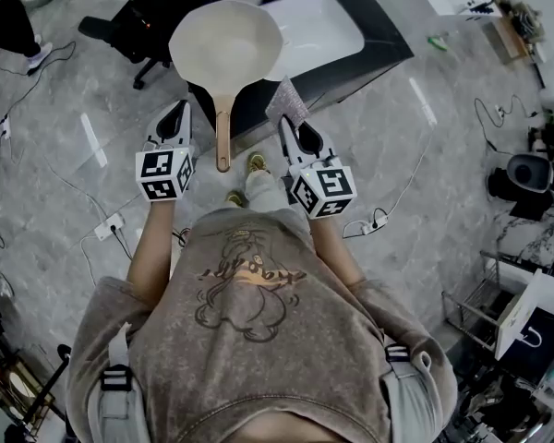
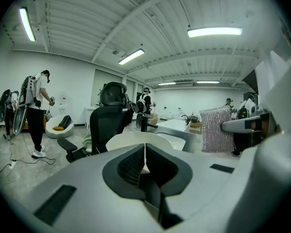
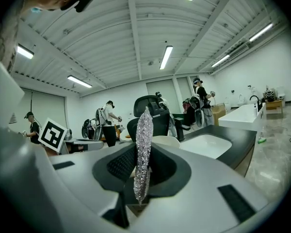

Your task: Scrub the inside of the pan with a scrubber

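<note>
Above grey marbled floor (image 1: 443,183), black sink counter (image 1: 388,44), pan (image 1: 226,44)

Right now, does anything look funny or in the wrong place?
A little. The pan hangs in the air over the floor, not in the sink. The left gripper seems to pinch its rim, while the handle sticks out free. The right gripper holds the scrubber. Nothing looks spilled or broken.
</note>
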